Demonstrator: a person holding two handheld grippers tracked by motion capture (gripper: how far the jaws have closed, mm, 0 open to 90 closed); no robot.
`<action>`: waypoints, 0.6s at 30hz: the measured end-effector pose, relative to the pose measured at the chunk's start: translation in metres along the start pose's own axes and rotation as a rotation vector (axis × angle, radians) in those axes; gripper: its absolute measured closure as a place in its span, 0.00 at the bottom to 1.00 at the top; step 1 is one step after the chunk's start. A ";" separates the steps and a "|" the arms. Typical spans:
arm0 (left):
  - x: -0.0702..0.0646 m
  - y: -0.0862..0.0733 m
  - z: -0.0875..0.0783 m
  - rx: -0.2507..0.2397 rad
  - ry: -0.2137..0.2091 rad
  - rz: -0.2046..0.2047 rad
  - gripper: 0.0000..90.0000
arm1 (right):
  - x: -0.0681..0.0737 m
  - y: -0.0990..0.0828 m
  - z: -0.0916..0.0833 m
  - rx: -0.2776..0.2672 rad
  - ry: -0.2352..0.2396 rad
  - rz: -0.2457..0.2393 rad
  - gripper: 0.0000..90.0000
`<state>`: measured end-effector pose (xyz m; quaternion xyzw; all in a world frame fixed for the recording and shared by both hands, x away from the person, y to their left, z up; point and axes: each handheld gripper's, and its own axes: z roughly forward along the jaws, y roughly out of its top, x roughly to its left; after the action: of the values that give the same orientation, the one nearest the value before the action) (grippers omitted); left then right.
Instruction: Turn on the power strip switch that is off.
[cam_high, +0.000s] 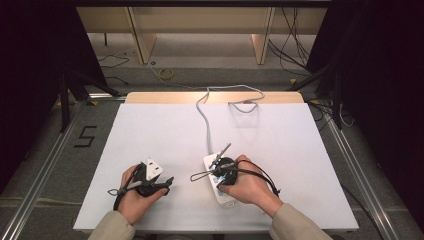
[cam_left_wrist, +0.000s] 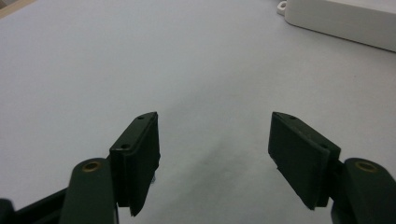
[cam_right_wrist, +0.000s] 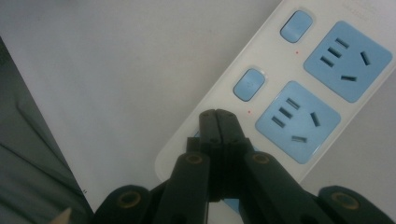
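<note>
1. The white power strip (cam_high: 218, 180) lies on the near right part of the surface (cam_high: 165, 135), its long axis running roughly near to far, with its grey cord (cam_high: 206, 122) trailing off over the far edge. It carries pale blue sockets (cam_right_wrist: 299, 120) and, beside each one, a small blue rocker switch (cam_right_wrist: 249, 84).

2. The right tool (cam_right_wrist: 216, 116) sits right over the strip, its jaws pressed together with nothing between them. Closed like that, the joined tips make one blunt point, and they hover at the strip's switch side, just near of a switch. I judge they are shaped to press a button rather than to grab anything.

3. The right hand (cam_high: 247, 185) lies partly over the near end of the strip, low to the surface, which looks like a way to keep the tip steady.

4. The left tool (cam_left_wrist: 212, 154) is well apart, over bare surface on the near left, its jaws spread wide and holding nothing. It seems simply parked out of the way.

5. A corner of the strip shows at the far right from the left tool's camera.
</note>
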<state>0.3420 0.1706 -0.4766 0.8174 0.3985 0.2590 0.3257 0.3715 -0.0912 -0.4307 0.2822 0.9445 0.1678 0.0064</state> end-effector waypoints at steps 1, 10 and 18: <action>0.000 0.000 0.000 0.000 0.000 0.000 0.37 | 0.000 0.000 0.000 0.001 -0.001 -0.002 1.00; 0.000 0.000 0.000 0.001 0.002 0.000 0.37 | -0.003 -0.002 -0.005 -0.019 -0.005 -0.001 1.00; 0.000 0.000 0.000 0.001 0.003 -0.002 0.38 | -0.008 -0.006 -0.010 -0.044 -0.016 0.005 1.00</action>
<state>0.3419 0.1711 -0.4765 0.8166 0.4000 0.2598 0.3250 0.3740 -0.1030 -0.4237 0.2859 0.9398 0.1861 0.0198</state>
